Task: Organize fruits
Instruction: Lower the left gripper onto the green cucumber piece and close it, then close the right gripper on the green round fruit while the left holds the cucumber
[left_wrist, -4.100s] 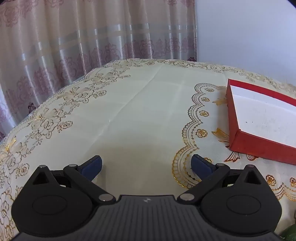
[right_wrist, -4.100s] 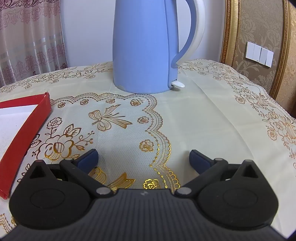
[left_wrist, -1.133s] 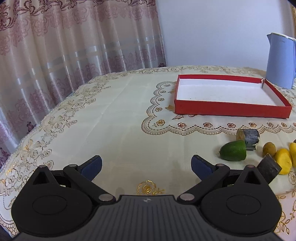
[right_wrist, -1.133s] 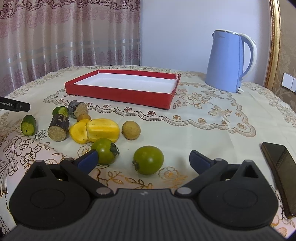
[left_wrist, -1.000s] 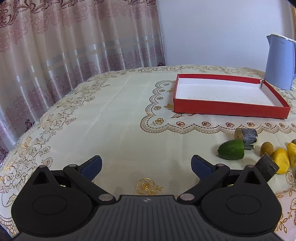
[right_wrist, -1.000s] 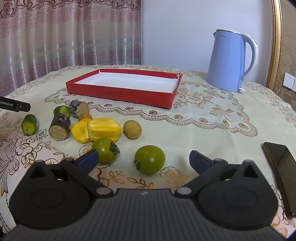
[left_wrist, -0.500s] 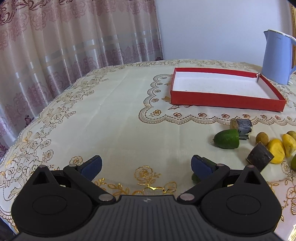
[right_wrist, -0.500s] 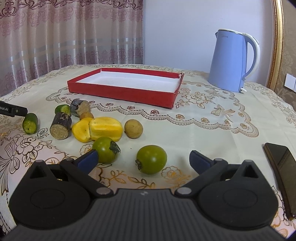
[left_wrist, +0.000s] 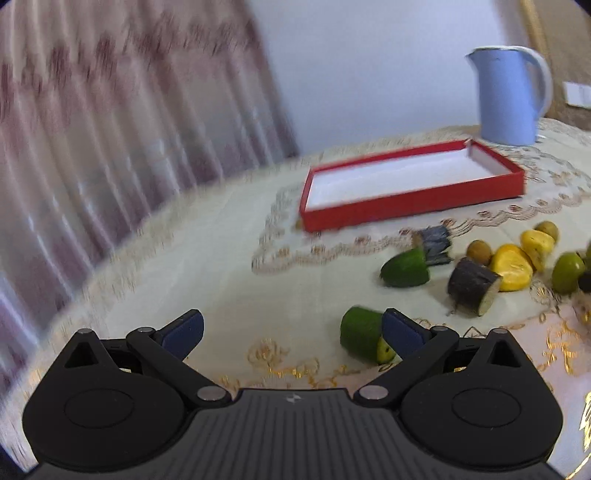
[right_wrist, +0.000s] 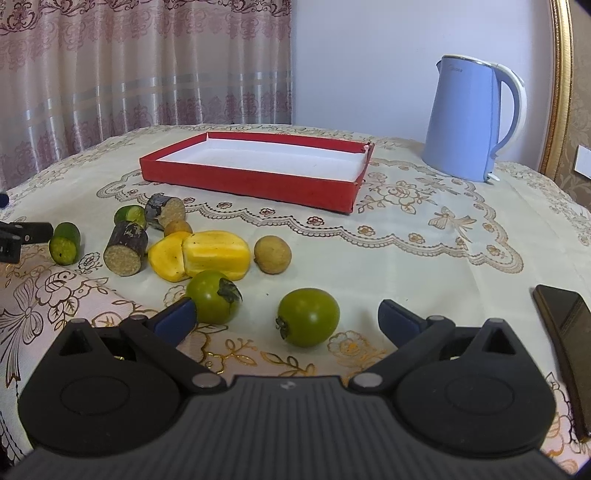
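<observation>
A shallow red tray (right_wrist: 258, 180) with a white floor stands at the back of the table; it also shows in the left wrist view (left_wrist: 410, 201). Fruit pieces lie in front of it: two green tomatoes (right_wrist: 308, 317) (right_wrist: 213, 296), yellow pieces (right_wrist: 216, 254), a brown longan (right_wrist: 272, 254), dark sugarcane stubs (right_wrist: 125, 248) and cucumber pieces (right_wrist: 65, 243). My right gripper (right_wrist: 286, 319) is open, with one tomato between its fingers. My left gripper (left_wrist: 291, 330) is open; a cucumber piece (left_wrist: 362, 338) lies just inside its right finger.
A blue kettle (right_wrist: 472, 118) stands at the back right, also in the left wrist view (left_wrist: 508, 96). A black phone (right_wrist: 567, 339) lies at the right table edge. Curtains hang behind the table. The left gripper's tip (right_wrist: 22, 234) shows at the far left.
My left gripper has swung right and forward toward the fruit; the cucumber piece now sits by its right finger. My right gripper has barely moved. Both stay open.
</observation>
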